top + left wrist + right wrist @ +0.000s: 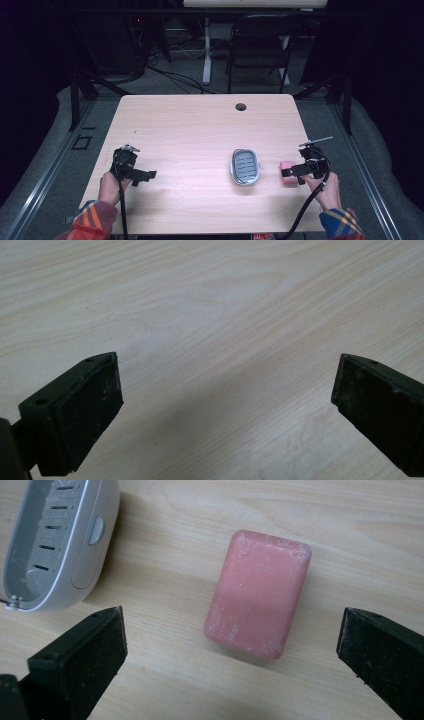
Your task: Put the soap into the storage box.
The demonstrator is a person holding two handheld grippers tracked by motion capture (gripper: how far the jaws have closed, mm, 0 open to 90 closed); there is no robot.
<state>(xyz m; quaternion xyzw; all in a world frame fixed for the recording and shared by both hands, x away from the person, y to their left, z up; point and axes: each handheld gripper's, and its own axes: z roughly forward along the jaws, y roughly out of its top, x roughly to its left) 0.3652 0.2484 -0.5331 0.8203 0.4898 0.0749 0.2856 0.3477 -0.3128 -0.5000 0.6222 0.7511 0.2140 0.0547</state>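
A pink bar of soap (286, 167) (257, 593) lies flat on the wooden table (200, 125), just right of a grey and white soap dish (245, 166) (55, 540) with a slotted floor. My right gripper (292, 173) (230, 650) hovers over the soap, open, its jaws standing wide on either side of the bar without touching it. Over bare wood at the table's left, my left gripper (144, 176) (225, 405) is open with nothing between its jaws.
A round cable hole (241, 106) sits near the table's far edge. Beyond the table stand a dark folding chair (260, 45) and a white desk leg (206, 50), with cables on the floor. Bare wood (210, 305) spreads across the middle and far side.
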